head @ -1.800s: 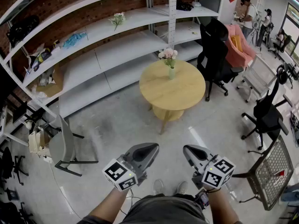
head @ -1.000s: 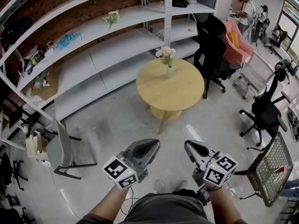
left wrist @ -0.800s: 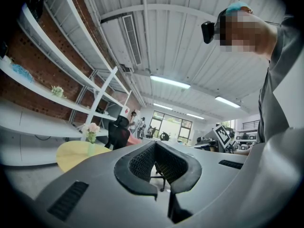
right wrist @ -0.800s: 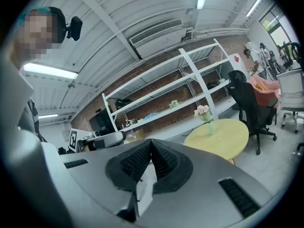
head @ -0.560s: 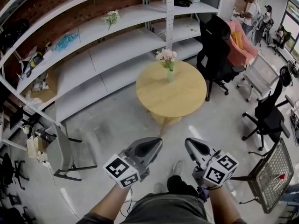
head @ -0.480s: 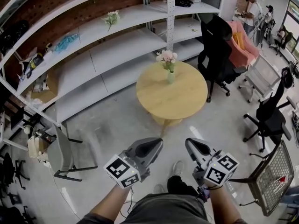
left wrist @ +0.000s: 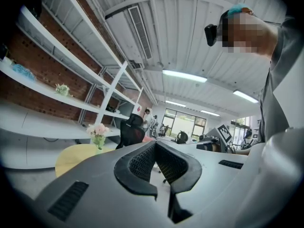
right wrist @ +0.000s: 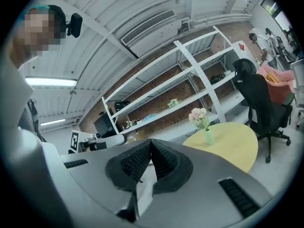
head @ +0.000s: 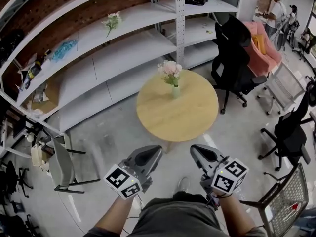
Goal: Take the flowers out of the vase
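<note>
Pink flowers (head: 170,69) stand in a small pale green vase (head: 175,91) on the far side of a round wooden table (head: 180,113). Both grippers are held low in front of the person, well short of the table. My left gripper (head: 154,150) is shut with nothing in it, and my right gripper (head: 196,149) is shut and empty too. In the left gripper view the flowers (left wrist: 99,129) show far off, left of the closed tips of the left gripper (left wrist: 155,144). The right gripper view has the flowers (right wrist: 198,114) and vase (right wrist: 209,137) right of the closed right gripper (right wrist: 151,142).
Long white shelves (head: 123,58) run behind the table, with another bunch of flowers (head: 111,19) on one. A black office chair (head: 234,58) stands right of the table, a grey chair (head: 59,164) at the left, a mesh chair (head: 284,201) at the lower right. People (head: 274,6) stand far back right.
The table with the vase has come nearer and lower in the head view as the person walks toward it. Both grippers travel along, still shut.
</note>
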Tool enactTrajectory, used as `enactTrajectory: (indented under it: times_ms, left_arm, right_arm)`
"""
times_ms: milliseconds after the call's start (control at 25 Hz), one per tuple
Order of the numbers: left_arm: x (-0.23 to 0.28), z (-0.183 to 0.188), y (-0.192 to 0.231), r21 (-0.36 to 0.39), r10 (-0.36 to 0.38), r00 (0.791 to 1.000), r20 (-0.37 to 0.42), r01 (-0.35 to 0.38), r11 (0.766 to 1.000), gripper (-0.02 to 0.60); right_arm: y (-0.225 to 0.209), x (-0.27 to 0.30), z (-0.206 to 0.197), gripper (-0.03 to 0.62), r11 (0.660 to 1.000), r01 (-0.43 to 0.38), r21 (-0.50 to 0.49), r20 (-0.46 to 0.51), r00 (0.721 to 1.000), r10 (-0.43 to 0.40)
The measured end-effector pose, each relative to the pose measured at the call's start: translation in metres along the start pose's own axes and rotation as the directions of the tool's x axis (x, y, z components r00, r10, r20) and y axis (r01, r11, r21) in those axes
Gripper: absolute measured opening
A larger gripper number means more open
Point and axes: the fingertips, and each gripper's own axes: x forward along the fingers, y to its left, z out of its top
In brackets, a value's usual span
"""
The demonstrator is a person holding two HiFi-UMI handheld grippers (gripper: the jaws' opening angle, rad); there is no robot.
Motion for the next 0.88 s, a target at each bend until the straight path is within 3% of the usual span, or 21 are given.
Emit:
enactTrajectory:
  times_ms: [240, 560, 880]
  left_arm:
    - [0.052, 0.0, 0.022, -0.006, 0.051, 0.999, -0.016, -0.051, 0.999, 0.008]
    - [0.084, 0.001, 0.07, -0.03, 0.077, 0.996, -0.044, -0.079, 0.996, 0.008]
    - [0.117, -0.005, 0.153, -0.069, 0.007, 0.996, -0.088, -0.013, 0.998, 0.008]
  right_arm:
    - [-0.061, 0.015, 0.025, 0.009, 1.0, -0.013, -0.003, -0.007, 1.0, 0.013]
    - [-0.114, 0.067, 0.041, 0.009, 1.0, -0.004, 0.012, -0.008, 1.0, 0.004]
    - [-0.163, 0.144, 0.05, 0.009, 0.996, 0.081, 0.022, -0.01, 0.997, -0.081]
